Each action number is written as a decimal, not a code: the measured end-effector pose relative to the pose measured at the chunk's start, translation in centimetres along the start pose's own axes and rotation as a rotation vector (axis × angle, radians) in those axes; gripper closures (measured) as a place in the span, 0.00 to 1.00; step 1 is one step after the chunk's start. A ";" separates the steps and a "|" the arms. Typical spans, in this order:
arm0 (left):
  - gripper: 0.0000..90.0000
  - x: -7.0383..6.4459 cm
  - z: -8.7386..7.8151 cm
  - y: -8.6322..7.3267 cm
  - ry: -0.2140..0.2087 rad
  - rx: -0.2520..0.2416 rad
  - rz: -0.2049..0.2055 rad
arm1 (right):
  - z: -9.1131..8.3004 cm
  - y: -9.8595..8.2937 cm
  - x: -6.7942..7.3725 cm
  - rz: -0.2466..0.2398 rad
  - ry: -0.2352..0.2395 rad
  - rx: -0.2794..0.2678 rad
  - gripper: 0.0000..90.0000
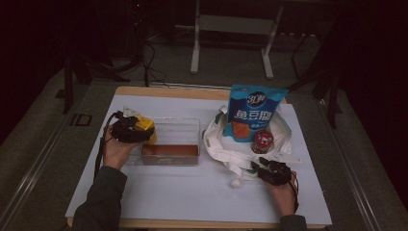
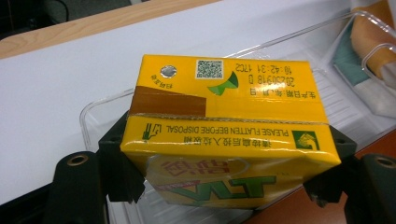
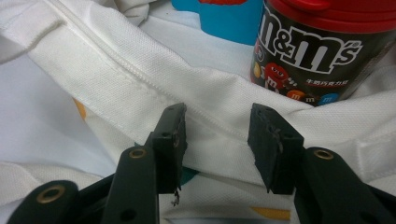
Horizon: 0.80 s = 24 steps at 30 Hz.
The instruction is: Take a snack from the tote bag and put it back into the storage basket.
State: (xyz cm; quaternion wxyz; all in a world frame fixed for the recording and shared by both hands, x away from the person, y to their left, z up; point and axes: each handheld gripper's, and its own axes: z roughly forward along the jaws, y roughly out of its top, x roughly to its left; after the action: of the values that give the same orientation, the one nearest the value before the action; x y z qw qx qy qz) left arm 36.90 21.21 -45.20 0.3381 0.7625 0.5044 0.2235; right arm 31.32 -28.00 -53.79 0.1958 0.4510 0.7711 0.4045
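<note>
A white table (image 1: 192,192) with a wooden edge stood on grey carpet in a dim room, with white metal frame legs (image 1: 195,48) beyond it. The left gripper (image 1: 129,130) was closed on a yellow drink carton (image 2: 229,135), its jaws pressing the two short ends, above the left end of a clear plastic tray (image 1: 178,127). The carton lay on its side, its long axis running across between the jaws. Its print read upside down in the left gripper view: "PLEASE FLATTEN BEFORE DISPOSAL", a date stamp, a QR code and green letters "VLT".

The right gripper (image 3: 217,140) was partly open, its jaws straddling a hem of a white cloth bag (image 3: 140,79) without pinching it. Just beyond stood a dark jar (image 3: 313,51) with a red lid, marked "m&m's". A blue snack bag (image 1: 252,115) with Chinese characters stood upright behind the jar.
</note>
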 end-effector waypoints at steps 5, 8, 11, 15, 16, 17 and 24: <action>0.31 0.3 0.2 -0.5 0.008 0.010 -0.008 | 0.0 0.0 0.0 0.000 0.000 0.000 0.62; 0.31 0.4 0.3 -0.8 0.012 0.017 -0.018 | 0.0 0.0 0.0 0.000 0.000 0.000 0.62; 0.31 0.5 0.4 -1.1 0.012 0.021 -0.023 | 0.0 0.0 0.0 0.000 0.000 0.000 0.62; 0.31 0.6 0.5 -1.4 0.017 0.029 -0.025 | 0.0 0.0 0.0 0.000 0.000 0.000 0.62; 0.31 0.7 0.5 -1.5 0.019 0.032 -0.025 | 0.0 0.0 0.0 0.000 0.000 0.000 0.62; 0.31 0.7 0.5 -1.6 0.021 0.033 -0.026 | 0.0 0.0 0.0 0.000 0.000 0.000 0.62; 0.31 0.5 0.6 -2.1 0.037 0.049 -0.028 | 0.0 0.0 0.0 -0.001 -0.001 0.000 0.62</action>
State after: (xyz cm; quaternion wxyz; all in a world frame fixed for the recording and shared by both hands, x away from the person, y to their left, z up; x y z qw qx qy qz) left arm 36.20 22.04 -47.11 0.3130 0.7590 0.5265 0.2205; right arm 31.31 -27.99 -53.79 0.1962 0.4510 0.7712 0.4042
